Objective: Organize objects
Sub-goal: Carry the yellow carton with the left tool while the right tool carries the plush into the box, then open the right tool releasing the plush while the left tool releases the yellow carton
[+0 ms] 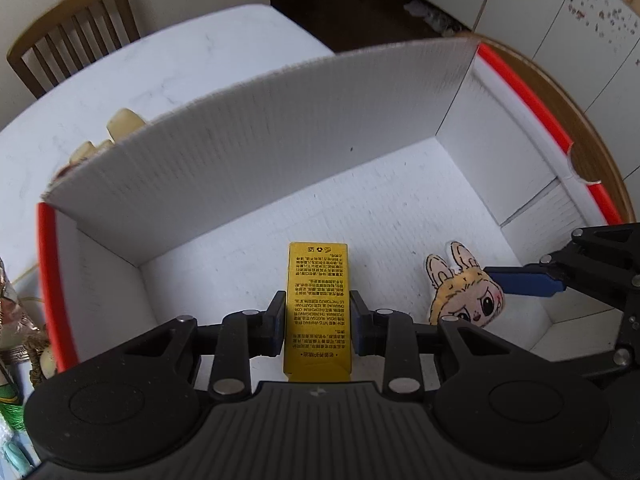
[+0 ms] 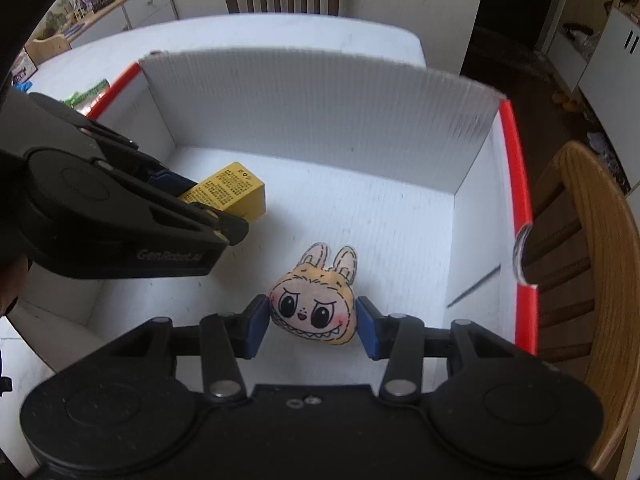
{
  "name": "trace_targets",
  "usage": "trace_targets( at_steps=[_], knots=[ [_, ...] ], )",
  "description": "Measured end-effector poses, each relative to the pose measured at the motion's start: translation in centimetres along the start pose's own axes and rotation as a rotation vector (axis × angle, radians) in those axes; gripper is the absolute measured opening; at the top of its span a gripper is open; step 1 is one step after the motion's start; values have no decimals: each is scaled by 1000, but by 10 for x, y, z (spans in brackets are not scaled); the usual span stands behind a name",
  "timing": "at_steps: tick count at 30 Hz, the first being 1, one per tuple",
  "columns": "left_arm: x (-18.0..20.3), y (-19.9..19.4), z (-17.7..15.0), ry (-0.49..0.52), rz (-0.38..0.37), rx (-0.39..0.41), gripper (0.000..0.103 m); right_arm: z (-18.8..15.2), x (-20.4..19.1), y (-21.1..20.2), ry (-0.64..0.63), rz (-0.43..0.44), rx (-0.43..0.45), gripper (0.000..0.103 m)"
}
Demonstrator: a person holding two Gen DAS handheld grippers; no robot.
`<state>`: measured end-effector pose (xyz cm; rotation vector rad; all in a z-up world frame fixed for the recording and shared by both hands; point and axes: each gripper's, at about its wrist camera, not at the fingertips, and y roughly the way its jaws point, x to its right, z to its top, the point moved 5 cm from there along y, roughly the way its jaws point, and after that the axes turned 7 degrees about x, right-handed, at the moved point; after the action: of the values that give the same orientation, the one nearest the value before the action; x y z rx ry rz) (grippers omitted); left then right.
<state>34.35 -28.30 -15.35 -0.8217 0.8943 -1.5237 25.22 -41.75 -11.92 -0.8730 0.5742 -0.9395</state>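
A white corrugated box with red rims (image 1: 256, 148) (image 2: 320, 92) stands on the white table. My left gripper (image 1: 318, 326) is inside it, shut on a yellow carton with printed text (image 1: 318, 300), which also shows in the right wrist view (image 2: 236, 190). My right gripper (image 2: 312, 326) is inside the box too. A yellow plush bunny-eared face (image 2: 316, 304) (image 1: 466, 296) lies between its blue pads, which sit at the plush's sides with a slight gap. The right gripper's blue fingertips (image 1: 524, 280) show at the right of the left wrist view.
A wooden chair (image 2: 592, 280) stands right of the box, another chair (image 1: 76, 32) at the table's far side. Small items (image 1: 24, 328) lie left of the box; pale objects (image 1: 120, 124) sit behind its back wall. Green packets (image 2: 86, 94) lie beyond the left rim.
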Motion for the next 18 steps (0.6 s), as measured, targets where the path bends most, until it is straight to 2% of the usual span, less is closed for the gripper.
trace_targets(
  at_steps=[5, 11, 18],
  knots=[
    [5, 12, 1, 0, -4, -57, 30, -4, 1, 4, 4, 5, -57, 45],
    [5, 17, 2, 6, -5, -87, 31, 0, 5, 7, 23, 27, -90, 46],
    [0, 4, 6, -15, -19, -38, 31, 1, 6, 9, 32, 44, -98, 51]
  ],
)
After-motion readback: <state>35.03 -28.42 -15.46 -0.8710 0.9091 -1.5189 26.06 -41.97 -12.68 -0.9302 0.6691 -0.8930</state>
